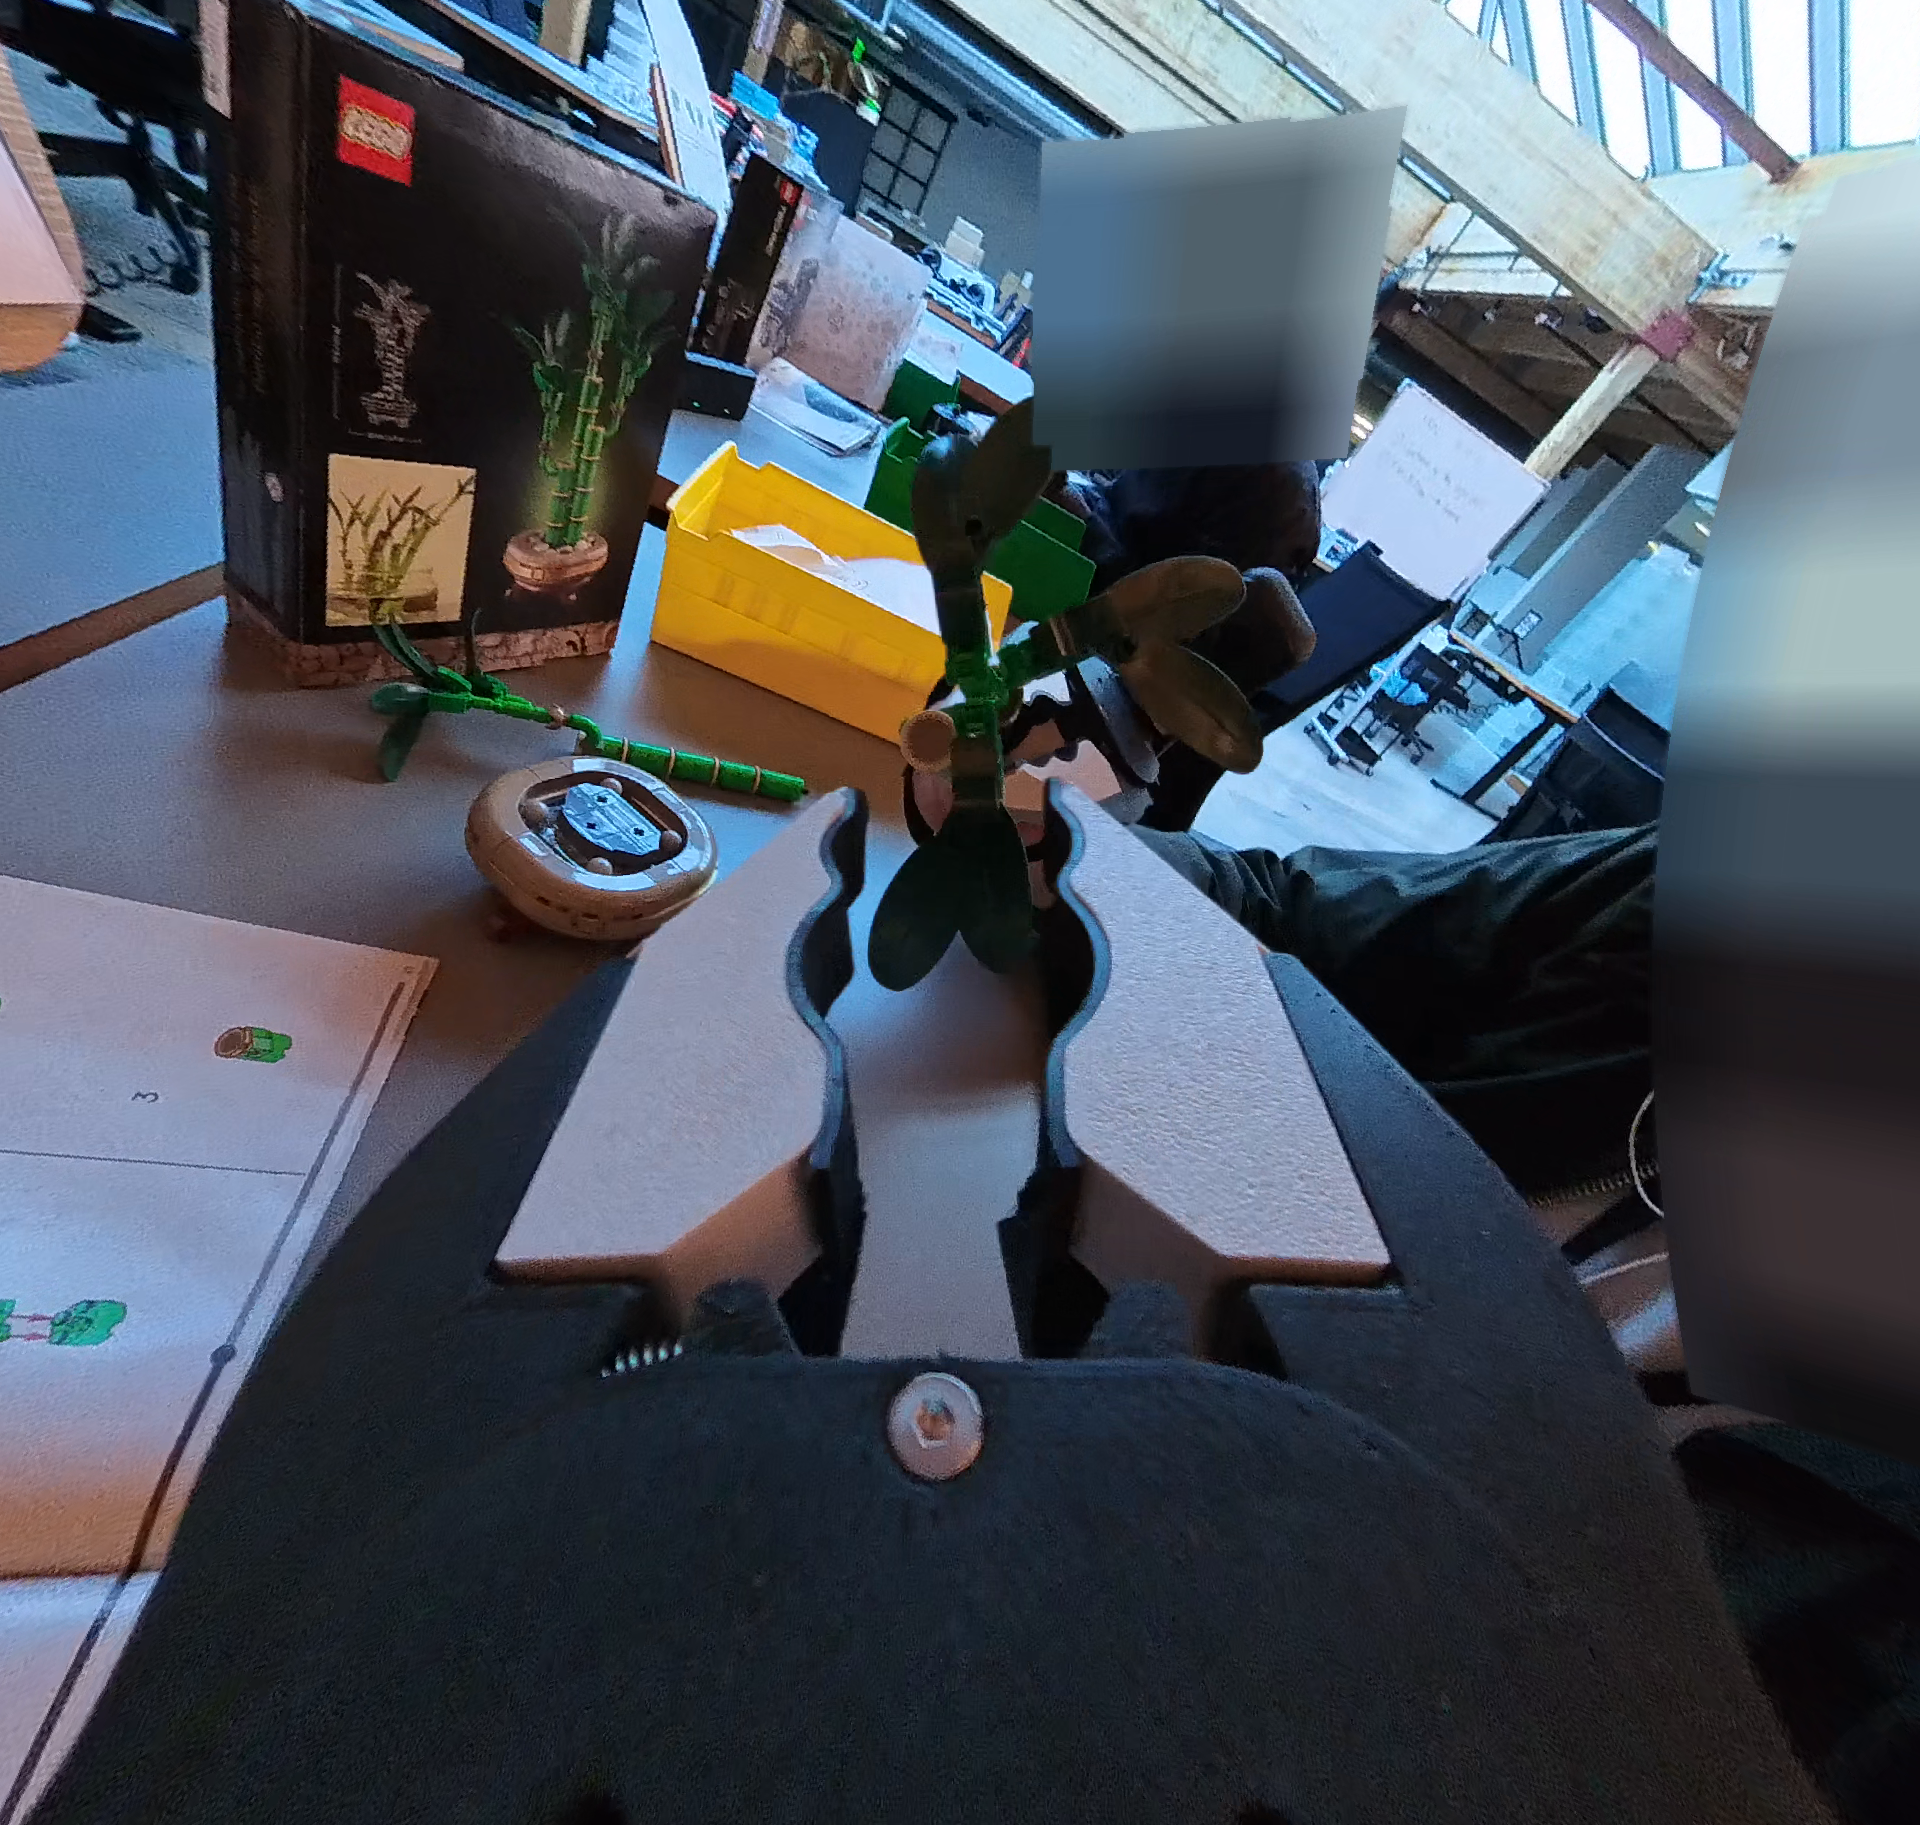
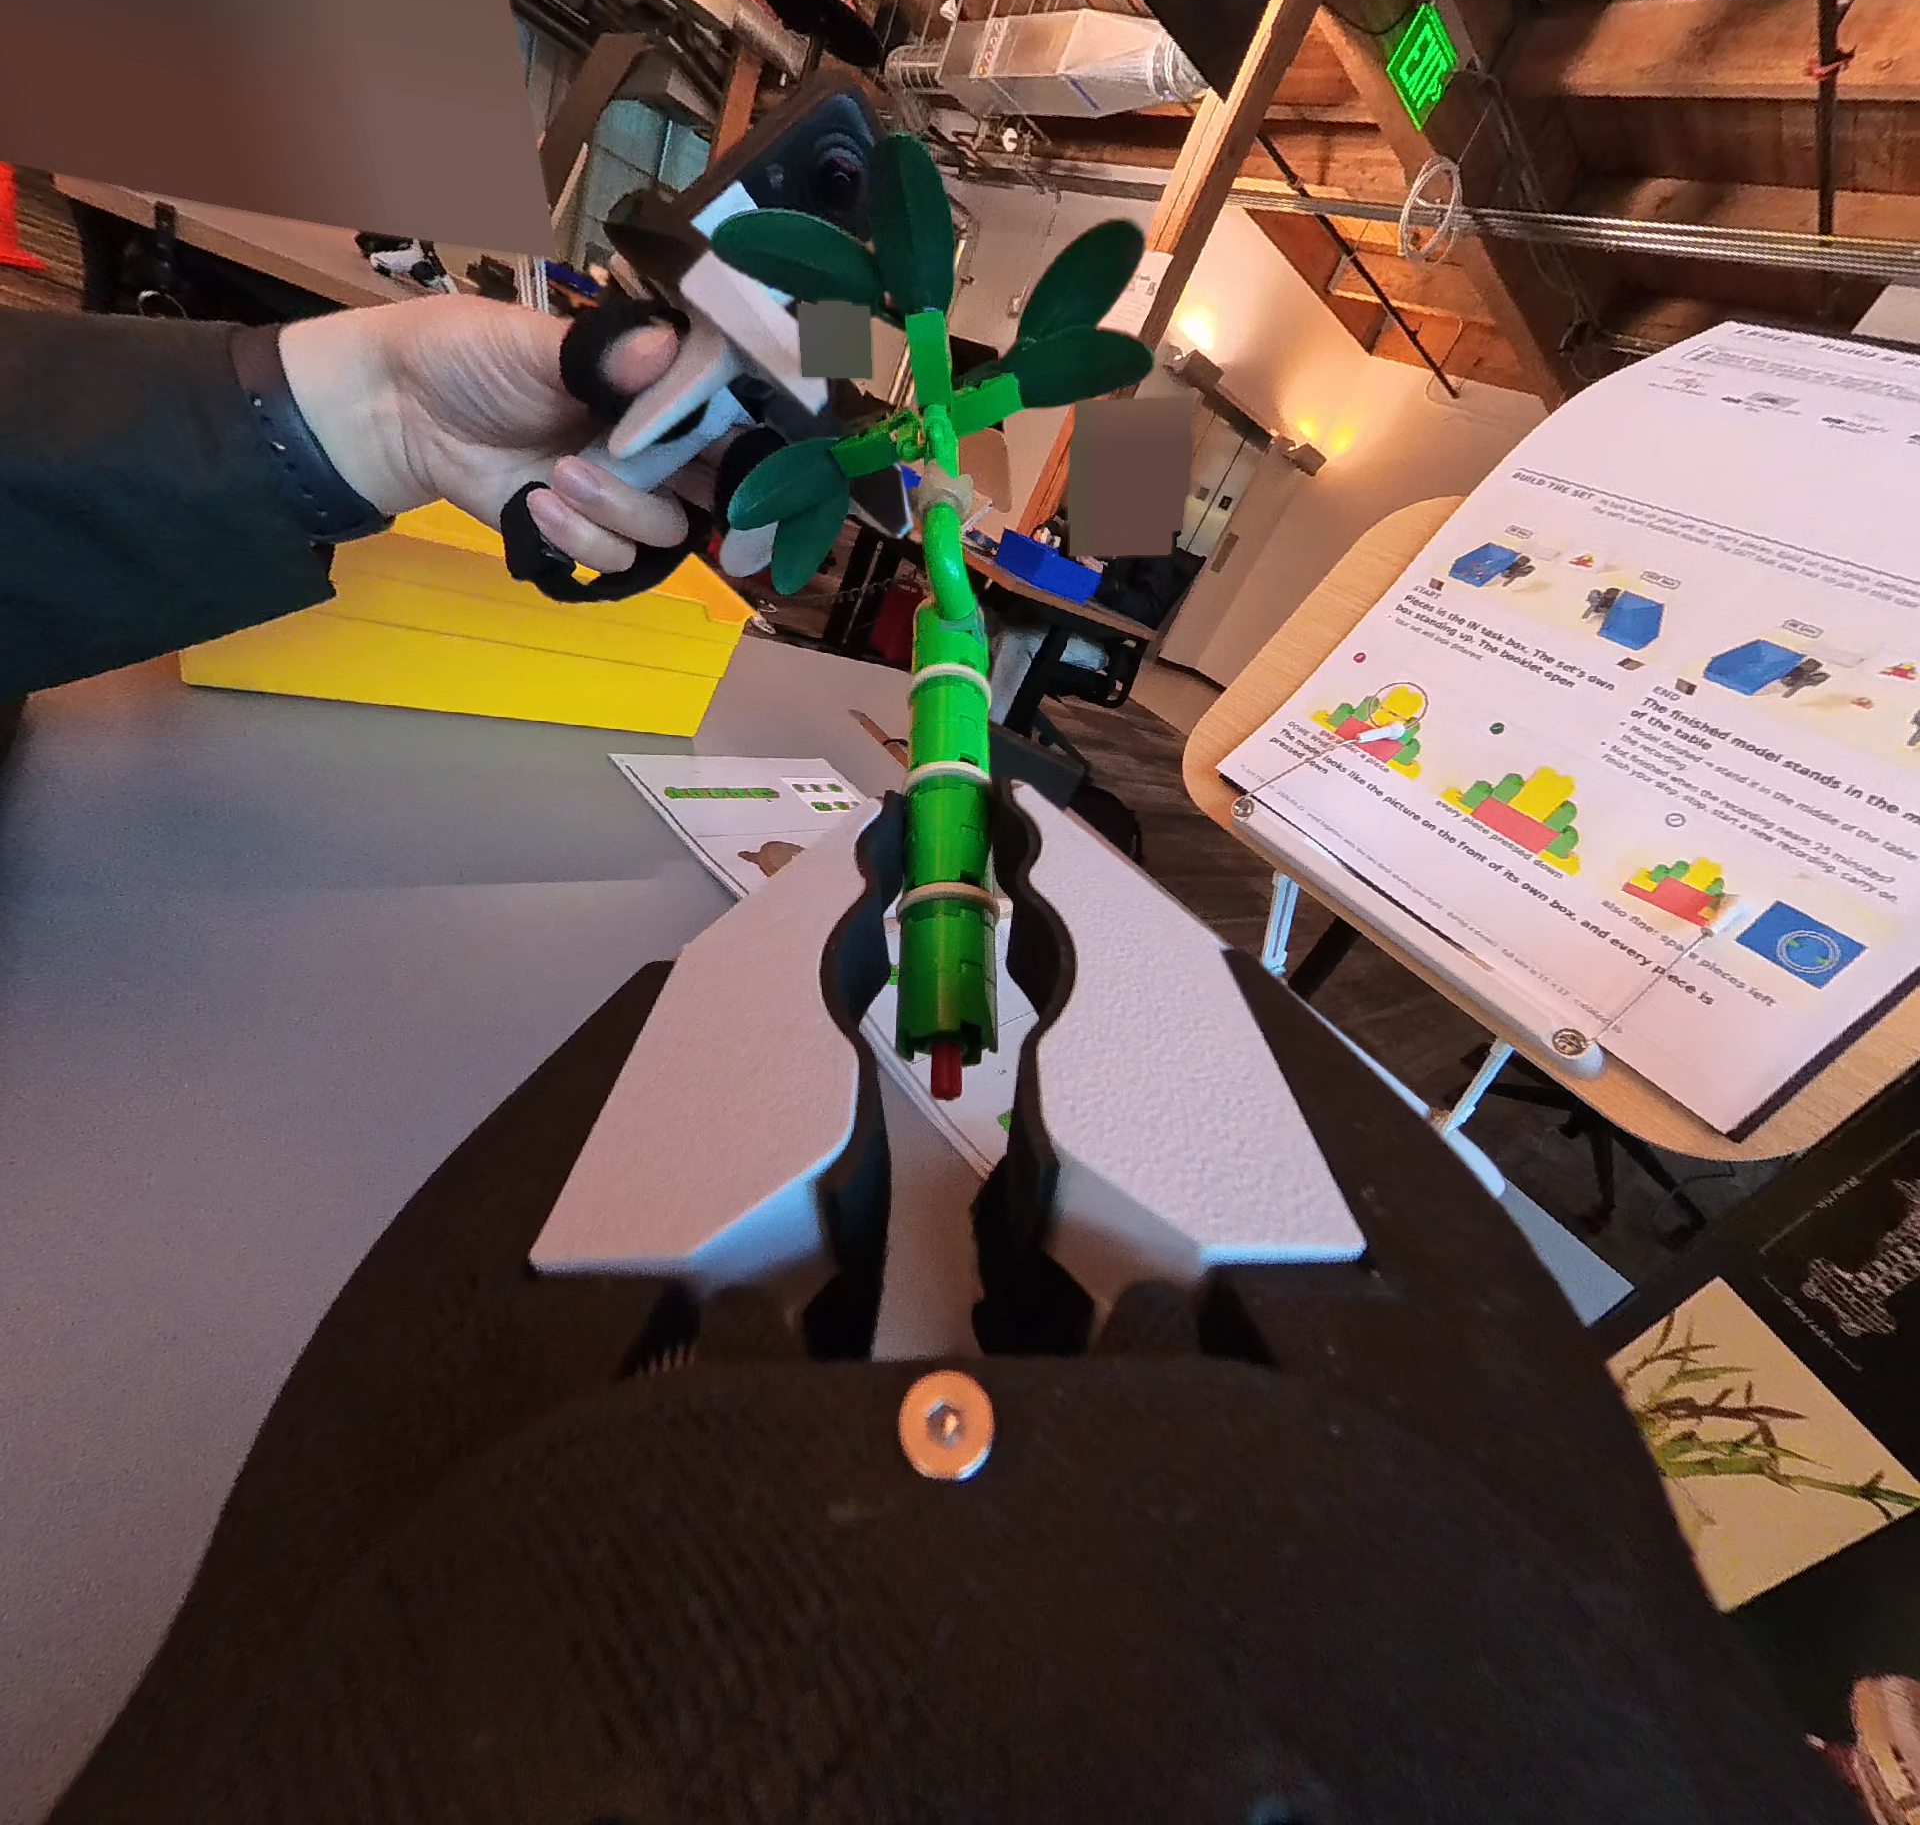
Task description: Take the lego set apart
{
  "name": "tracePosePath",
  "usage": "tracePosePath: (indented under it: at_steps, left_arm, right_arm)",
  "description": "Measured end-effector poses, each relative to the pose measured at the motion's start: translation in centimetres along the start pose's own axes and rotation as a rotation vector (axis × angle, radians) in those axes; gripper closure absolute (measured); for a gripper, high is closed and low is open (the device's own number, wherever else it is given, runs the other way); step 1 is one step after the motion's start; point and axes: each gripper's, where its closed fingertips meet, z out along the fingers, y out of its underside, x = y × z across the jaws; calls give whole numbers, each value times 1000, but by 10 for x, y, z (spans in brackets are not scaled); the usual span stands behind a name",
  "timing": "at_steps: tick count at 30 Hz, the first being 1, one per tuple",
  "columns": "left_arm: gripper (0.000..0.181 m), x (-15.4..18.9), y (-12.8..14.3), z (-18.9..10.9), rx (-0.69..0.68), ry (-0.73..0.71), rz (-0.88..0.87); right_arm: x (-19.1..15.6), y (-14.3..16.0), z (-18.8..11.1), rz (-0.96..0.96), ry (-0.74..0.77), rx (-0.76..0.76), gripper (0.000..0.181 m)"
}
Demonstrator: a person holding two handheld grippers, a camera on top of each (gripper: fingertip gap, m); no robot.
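A green bamboo stalk with tan rings and dark green leaves is held up in the air above the grey table. My right gripper is shut on its lower segments, and a red pin shows at the stalk's bottom end. In the left wrist view the same stalk points its leafy top toward me. My left gripper is open, with the lowest leaves between its fingertips. A hand holds the left gripper beside the leaves. A second stalk lies on the table beside the tan pot base.
The black set box stands at the back left. A yellow bin and a green bin sit behind the stalk. The open booklet lies at the left. A printed sheet on a wooden stand stands off the table's right.
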Motion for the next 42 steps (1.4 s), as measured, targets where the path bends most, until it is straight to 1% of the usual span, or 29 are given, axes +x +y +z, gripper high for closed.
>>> tracePosePath:
  at_steps: [2, 3, 4, 6, 9, 12, 14, 16, 20, 22, 24, 25, 26, 27, 28, 30, 31, 32, 33, 35, 36, 39, 42]
  left_arm:
    - [156, -1, 3, 3, -19, 8, -7]
    - [170, 1, 6, 3, -29, 23, -5]
    - [174, 1, 7, 3, -34, 31, -5]
    - [174, -3, 9, 4, -53, 11, 0]
    - [174, -12, 18, 2, -124, -61, -4]
    - [175, -30, 31, 2, -208, -176, 6]
    - [174, -40, 39, 2, -257, -234, 16]
    - [174, -45, 46, 4, -287, -244, 6]
    - [174, -50, 51, 4, -291, -247, -59]
    - [175, -51, 51, 5, -276, -246, -85]
    - [175, -49, 50, 7, -263, -227, -110]
    - [175, -48, 50, 9, -255, -214, -120]
    - [174, -46, 50, 11, -248, -202, -133]
    - [174, -46, 50, 12, -240, -193, -147]
    - [174, -48, 49, 12, -231, -196, -152]
    - [172, -45, 52, 12, -237, -156, -178]
    - [160, -44, 53, 11, -244, -136, -205]
    - [152, -45, 53, 8, -245, -126, -225]
    - [154, -46, 51, 5, -237, -127, -223]
    - [163, -52, 47, -1, -216, -162, -166]
    - [162, -55, 48, -2, -226, -181, -142]
    - [157, -52, 60, 2, -305, -172, -116]
    - [157, -53, 74, 10, -374, -174, -102]
  right_arm:
    - [-3, 1, 1, 4, -19, 0, 166]
    - [-5, 3, 2, 9, -32, -7, 166]
    - [-7, 6, 4, 16, -47, -22, 166]
    - [-14, 18, 8, 64, -104, -68, 165]
    - [-23, 34, 13, 132, -169, -121, 165]
    - [-29, 26, 17, 190, -193, -83, 161]
    - [-31, 19, 21, 242, -189, -72, 158]
    - [-28, 19, 28, 287, -143, -86, 157]
    - [-23, 44, 46, 370, -74, -206, 141]
    - [-26, 50, 56, 390, -64, -242, 139]
    - [-23, 51, 65, 366, -20, -250, 141]
    - [-21, 51, 69, 347, -2, -256, 146]
    - [-22, 51, 72, 326, -8, -260, 155]
    - [-26, 51, 74, 299, -40, -268, 169]
    - [-25, 53, 75, 261, -34, -288, 169]
    - [-26, 56, 72, 196, -41, -316, 169]
    - [-24, 59, 69, 170, -31, -333, 169]
    - [-23, 61, 66, 144, -25, -350, 169]
    - [-23, 64, 63, 119, -23, -367, 169]
    - [-23, 69, 58, 86, -23, -395, 169]
    - [-23, 72, 56, 82, -24, -409, 169]
    - [-27, 78, 51, 82, -40, -431, 169]
    - [-30, 82, 51, 99, -54, -439, 169]
